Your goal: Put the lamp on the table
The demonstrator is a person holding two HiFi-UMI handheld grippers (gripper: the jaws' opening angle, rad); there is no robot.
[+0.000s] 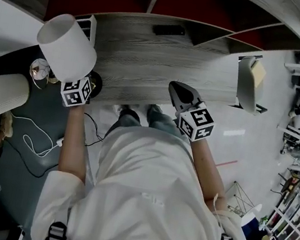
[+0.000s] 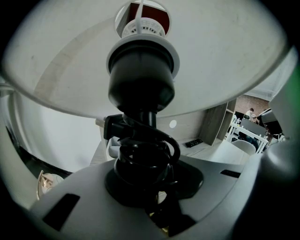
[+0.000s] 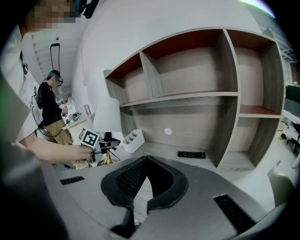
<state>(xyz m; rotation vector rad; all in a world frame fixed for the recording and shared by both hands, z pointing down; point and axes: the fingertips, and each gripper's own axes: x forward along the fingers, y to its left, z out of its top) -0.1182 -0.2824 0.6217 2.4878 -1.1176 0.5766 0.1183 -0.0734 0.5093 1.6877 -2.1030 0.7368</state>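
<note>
Lamp [image 1: 65, 46] sits at the desk's [image 1: 149, 54] left end in the head view, carried by the left tongs [image 1: 82, 85]. The right tongs [image 1: 179, 96] hover well apart from it.

In the left gripper view, the jaws are clenched on the black stem [image 2: 140, 117], where the cord [image 2: 157, 140] is wound.

In the right gripper view, those jaws are closed on nothing. I'd keep the base [image 3: 106, 162] level while lowering, land it clear of the white organizer [image 3: 131, 139], and hold on until it stands flat.
</note>
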